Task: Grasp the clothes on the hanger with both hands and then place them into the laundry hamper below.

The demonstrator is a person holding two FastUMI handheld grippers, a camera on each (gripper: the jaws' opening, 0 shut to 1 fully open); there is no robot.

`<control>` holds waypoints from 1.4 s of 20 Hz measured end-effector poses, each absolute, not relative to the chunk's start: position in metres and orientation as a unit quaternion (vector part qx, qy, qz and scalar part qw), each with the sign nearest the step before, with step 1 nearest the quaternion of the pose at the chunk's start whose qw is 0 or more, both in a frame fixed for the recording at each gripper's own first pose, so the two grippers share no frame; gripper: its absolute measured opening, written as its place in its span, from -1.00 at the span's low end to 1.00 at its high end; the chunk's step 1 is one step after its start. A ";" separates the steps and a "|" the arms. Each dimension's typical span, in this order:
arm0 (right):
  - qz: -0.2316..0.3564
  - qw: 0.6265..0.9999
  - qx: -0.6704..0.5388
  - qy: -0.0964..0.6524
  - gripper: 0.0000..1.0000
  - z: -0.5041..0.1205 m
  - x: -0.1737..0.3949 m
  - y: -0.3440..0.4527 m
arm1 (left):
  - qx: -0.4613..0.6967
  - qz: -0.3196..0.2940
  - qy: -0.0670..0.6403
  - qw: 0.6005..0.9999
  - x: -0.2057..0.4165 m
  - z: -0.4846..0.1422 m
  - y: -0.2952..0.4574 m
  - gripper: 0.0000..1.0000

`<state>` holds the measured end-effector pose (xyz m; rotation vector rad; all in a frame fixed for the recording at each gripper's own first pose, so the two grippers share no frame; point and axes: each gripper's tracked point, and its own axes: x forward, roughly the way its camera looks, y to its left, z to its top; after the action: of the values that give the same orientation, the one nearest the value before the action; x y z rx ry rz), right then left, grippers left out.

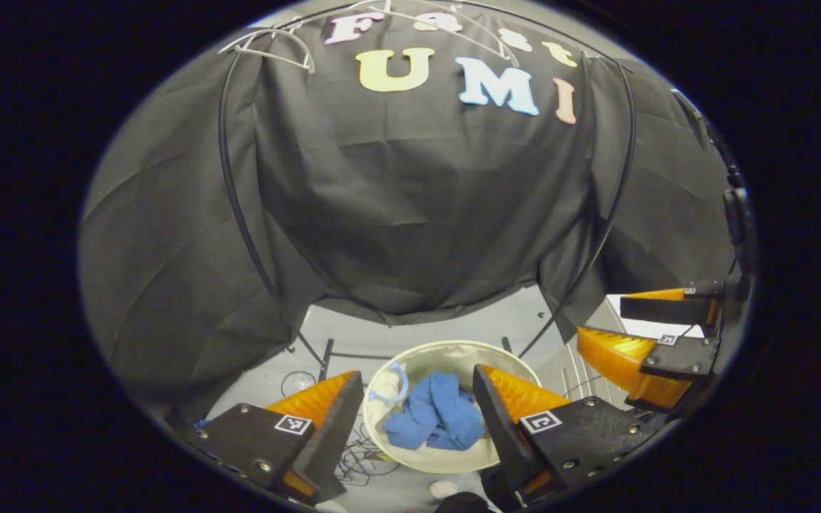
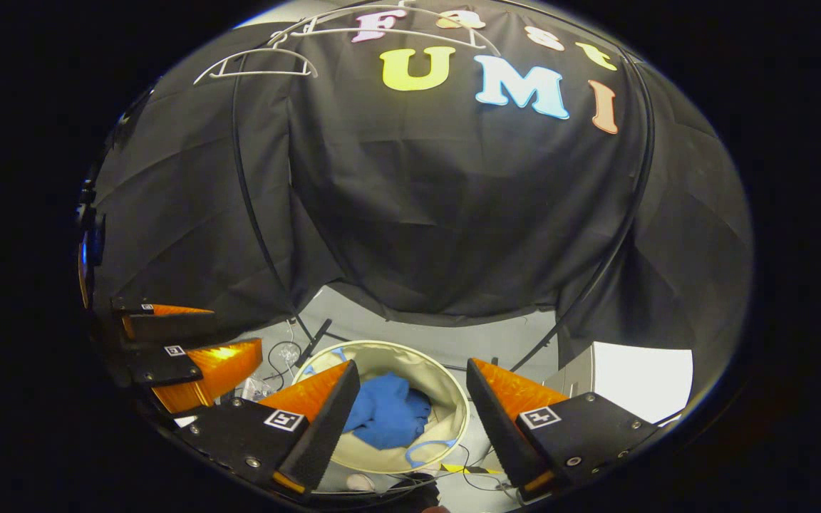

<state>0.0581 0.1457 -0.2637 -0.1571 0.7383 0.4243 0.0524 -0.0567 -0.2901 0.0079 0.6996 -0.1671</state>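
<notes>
Blue clothes (image 1: 435, 420) in one hamper (image 1: 410, 459), two bare hangers (image 2: 257, 64), both tools gaping

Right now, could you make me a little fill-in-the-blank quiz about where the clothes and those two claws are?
The blue clothes lie inside the round cream laundry ____.
The white hangers on the rack carry ____ clothes.
The left gripper and the right gripper both have their jaws ____.

Missing words: hamper; no; open
</notes>
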 end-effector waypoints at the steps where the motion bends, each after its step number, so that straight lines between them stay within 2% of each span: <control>1: 0.200 0.912 -0.072 0.350 0.87 -0.255 0.060 0.144 | 0.004 -0.083 0.326 0.942 0.055 -0.277 -0.055 0.79; 10: 0.157 0.963 -0.031 0.218 0.87 -0.130 0.074 0.119 | 0.011 -0.099 0.151 0.983 0.078 -0.108 -0.070 0.79; 11: 0.153 0.967 -0.028 0.201 0.87 -0.115 0.076 0.112 | 0.012 -0.099 0.132 0.986 0.078 -0.090 -0.074 0.90; 14: 0.140 0.979 -0.014 0.146 0.87 -0.067 0.073 0.090 | 0.010 -0.095 0.090 0.991 0.064 -0.045 -0.079 0.90; 21: 0.114 0.992 -0.025 0.053 0.87 0.012 0.029 0.024 | -0.015 -0.063 0.017 0.998 0.013 0.018 -0.085 0.90; 28: 0.104 0.994 -0.015 0.015 0.86 0.030 -0.017 -0.018 | 0.004 -0.037 -0.014 0.999 -0.041 0.043 -0.089 0.90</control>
<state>-0.0167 -0.0178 0.0301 -0.0298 0.0299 0.2076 -0.0413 -0.0885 0.0427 0.0071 -0.0281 -0.0745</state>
